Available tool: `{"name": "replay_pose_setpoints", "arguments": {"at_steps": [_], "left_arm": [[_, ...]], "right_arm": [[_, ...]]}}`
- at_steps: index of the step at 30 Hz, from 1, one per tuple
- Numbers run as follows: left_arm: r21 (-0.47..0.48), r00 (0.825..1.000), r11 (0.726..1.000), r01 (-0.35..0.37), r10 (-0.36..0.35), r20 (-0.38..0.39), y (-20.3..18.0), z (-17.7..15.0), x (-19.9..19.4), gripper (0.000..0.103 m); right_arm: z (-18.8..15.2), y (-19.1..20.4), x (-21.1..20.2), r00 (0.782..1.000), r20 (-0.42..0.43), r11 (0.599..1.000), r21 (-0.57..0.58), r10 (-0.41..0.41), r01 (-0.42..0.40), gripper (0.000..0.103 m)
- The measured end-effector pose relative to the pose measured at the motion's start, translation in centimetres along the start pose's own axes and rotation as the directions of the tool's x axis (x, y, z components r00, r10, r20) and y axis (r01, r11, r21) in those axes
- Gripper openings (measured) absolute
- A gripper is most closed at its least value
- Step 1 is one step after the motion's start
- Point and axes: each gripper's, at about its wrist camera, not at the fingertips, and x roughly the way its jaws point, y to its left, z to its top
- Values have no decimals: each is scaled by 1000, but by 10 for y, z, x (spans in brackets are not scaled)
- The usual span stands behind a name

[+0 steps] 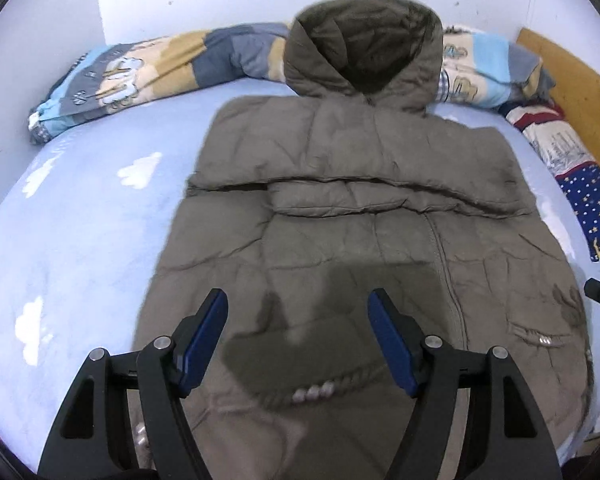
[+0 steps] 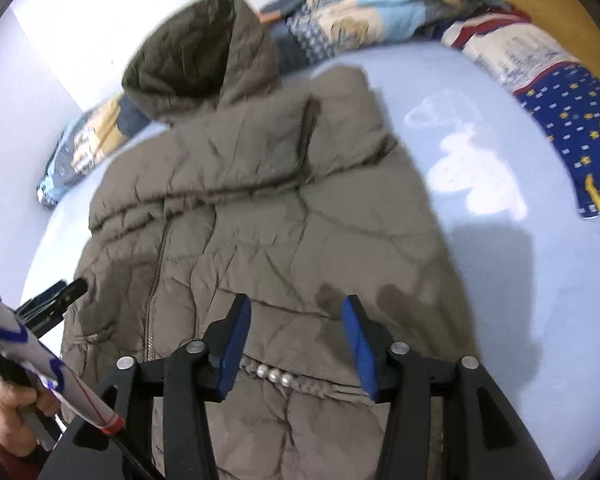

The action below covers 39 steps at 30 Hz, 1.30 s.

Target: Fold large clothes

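One olive hooded jacket, sleeves folded.

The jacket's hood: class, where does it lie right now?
In the left wrist view the hood sits top centre, at the far end of the brown jacket, propped on the patterned quilt along the wall.

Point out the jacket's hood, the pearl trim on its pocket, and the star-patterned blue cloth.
hood (image 1: 364,52): left wrist view, dark inner lining.
pearl trim (image 2: 274,376): right wrist view, middle pearl.
star-patterned blue cloth (image 1: 588,204): left wrist view, its middle.
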Motion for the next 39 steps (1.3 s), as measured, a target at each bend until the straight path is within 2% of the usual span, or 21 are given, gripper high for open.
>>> {"name": "replay_pose_setpoints", "arguments": {"at_steps": [6,11,14,17,22,24,28,31,36,37,39], "left_arm": [[-52,999,998,-35,37,38,44,-34,-39,72],[-166,999,985,-50,51,-2,94,-76,-49,72],[-247,999,969,-14,3,-43,117,-97,-48,72],[-299,998,954,7,-26,-59,132,-111,-49,72],[-355,990,932,69,-108,-90,140,-121,-45,72],[-405,987,910,86,-132,-87,149,-123,-46,72],[-517,974,844,143,-212,-77,170,-131,-41,72],[-548,960,819,173,-265,-94,172,-138,-35,72],[-560,944,805,195,-308,-115,164,-146,-26,72],[-555,941,806,204,-317,-115,162,-146,-24,71],[-521,938,825,218,-324,-121,151,-143,-20,71]], "right_arm": [[-32,-38,-33,999,45,998,62,-12,9,55],[-66,-92,-51,998,53,989,149,-28,20,57],[-83,-121,-56,999,44,971,237,4,-15,60],[-95,-135,-51,998,17,955,289,55,-58,61],[-107,-137,-39,991,-7,923,363,137,-125,61],[-111,-133,-34,986,-24,917,372,165,-145,61],[-116,-125,-34,989,-32,930,344,147,-128,63],[-121,-126,-33,987,-44,927,353,154,-129,64],[-128,-126,-31,985,-50,919,370,167,-137,68],[-128,-123,-30,985,-54,922,362,166,-136,70],[-128,-120,-28,983,-62,925,354,171,-139,74]]}}
